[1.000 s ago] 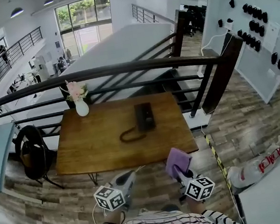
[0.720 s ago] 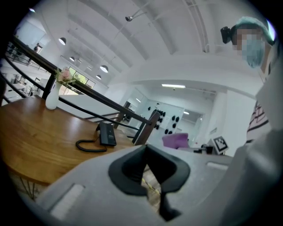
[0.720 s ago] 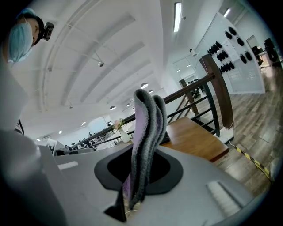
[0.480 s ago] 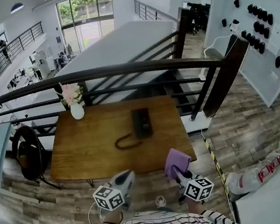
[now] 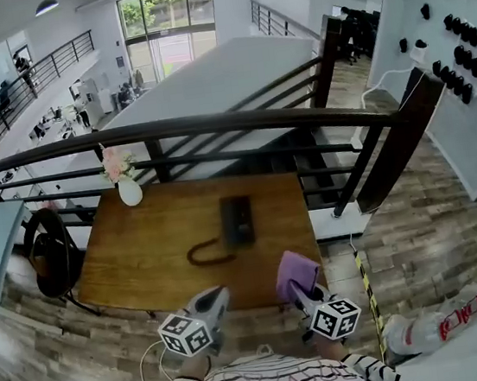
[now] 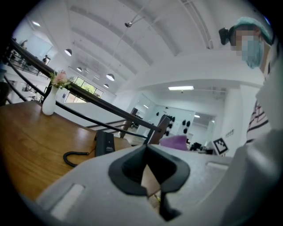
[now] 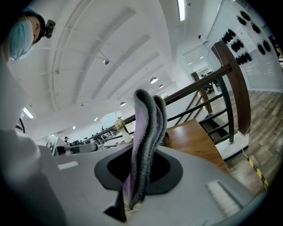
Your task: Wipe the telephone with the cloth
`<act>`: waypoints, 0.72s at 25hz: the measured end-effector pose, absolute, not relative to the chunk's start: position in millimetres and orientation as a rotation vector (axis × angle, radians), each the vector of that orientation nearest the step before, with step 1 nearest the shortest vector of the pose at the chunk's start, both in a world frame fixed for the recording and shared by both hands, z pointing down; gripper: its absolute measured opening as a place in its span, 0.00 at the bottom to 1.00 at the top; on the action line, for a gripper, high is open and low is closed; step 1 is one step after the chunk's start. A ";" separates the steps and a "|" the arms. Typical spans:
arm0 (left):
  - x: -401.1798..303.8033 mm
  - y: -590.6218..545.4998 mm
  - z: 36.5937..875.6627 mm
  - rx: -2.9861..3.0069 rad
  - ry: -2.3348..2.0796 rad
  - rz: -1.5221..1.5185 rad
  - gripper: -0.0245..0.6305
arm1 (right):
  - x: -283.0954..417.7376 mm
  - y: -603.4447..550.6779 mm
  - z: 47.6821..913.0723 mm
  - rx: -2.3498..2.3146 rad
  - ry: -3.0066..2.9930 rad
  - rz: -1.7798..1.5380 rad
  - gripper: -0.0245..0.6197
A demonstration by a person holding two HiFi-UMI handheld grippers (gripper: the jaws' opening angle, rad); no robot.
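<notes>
One cloth (image 5: 297, 270), purple overhead, grey-edged up close in right tool (image 7: 132, 194).

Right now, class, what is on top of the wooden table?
A black telephone near the middle, and a white vase of pink flowers at the far left corner. The held cloth covers the table's near right edge.

Open-plan office mezzanine, railing (image 5: 212, 122), desks below (image 5: 51, 123)

wooden table (image 5: 142, 254) | centre: black telephone (image 5: 236, 220), coiled cord (image 5: 201, 254) | far-left corner: white vase (image 5: 130, 192)
</notes>
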State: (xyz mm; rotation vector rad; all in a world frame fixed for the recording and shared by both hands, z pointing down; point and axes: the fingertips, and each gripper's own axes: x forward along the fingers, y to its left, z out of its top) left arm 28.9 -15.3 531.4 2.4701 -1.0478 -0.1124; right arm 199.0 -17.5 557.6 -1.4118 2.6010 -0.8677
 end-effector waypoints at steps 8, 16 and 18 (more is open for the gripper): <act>39.0 -31.7 541.4 2.418 -1.153 -0.103 0.04 | 204.6 -55.2 565.3 -1.295 2.688 -0.890 0.12; 5.6 -66.5 542.5 2.396 -1.161 -0.123 0.04 | 169.5 -91.5 565.6 -1.287 2.696 -0.913 0.12; -7.4 -78.5 539.9 2.400 -1.150 -0.125 0.04 | 156.3 -102.6 561.2 -1.297 2.689 -0.903 0.12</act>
